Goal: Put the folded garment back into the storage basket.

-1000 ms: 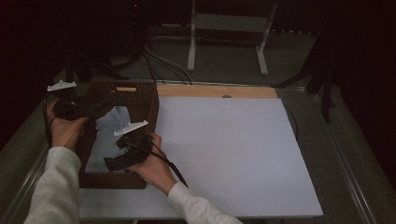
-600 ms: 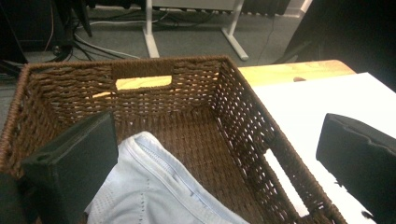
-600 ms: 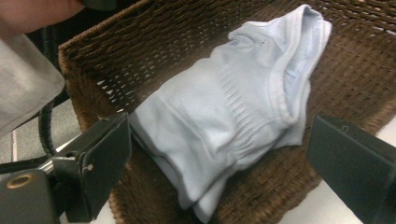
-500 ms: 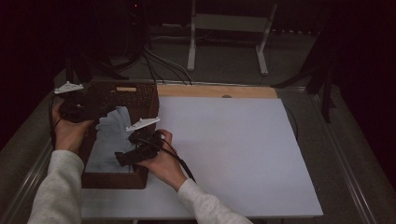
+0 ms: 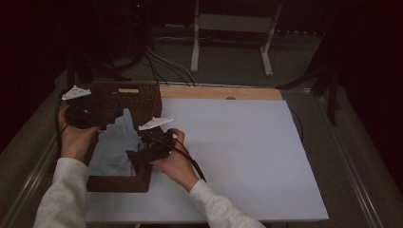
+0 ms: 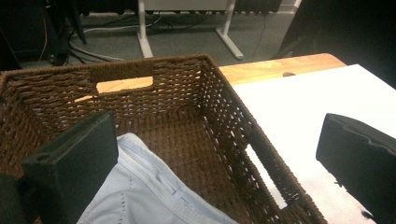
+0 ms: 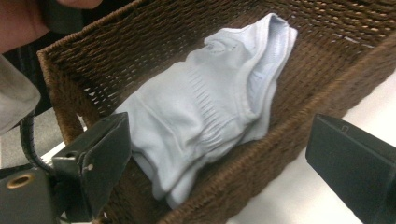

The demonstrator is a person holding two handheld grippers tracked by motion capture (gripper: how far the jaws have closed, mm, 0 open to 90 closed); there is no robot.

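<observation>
A brown wicker basket (image 5: pixel 148 102) stands at the table's left and holds a crumpled light blue cloth (image 5: pixel 114 147). My left gripper (image 5: pixel 95 118) hovers over the basket's left side. Its jaws are wide apart and hold nothing in the left gripper view, with the cloth (image 6: pixel 140 196) below them and the basket's far wall (image 6: pixel 154 100) ahead. My right gripper (image 5: pixel 138 154) is at the basket's right rim and points in. In the right gripper view it (image 7: pixel 224 168) is open and straddles the rim (image 7: pixel 261 154), with the cloth (image 7: pixel 210 112) just beyond, untouched.
A white mat (image 5: pixel 237 156) covers most of the table to the right of the basket. A wooden strip (image 5: pixel 218 92) runs along the mat's far edge. Cables (image 5: pixel 157 61) and a white stand (image 5: pixel 228 28) are on the floor behind the table.
Both grippers have shifted slightly to the right. The right one has also moved a little farther along the basket's right rim. The cloth stays in the basket.
</observation>
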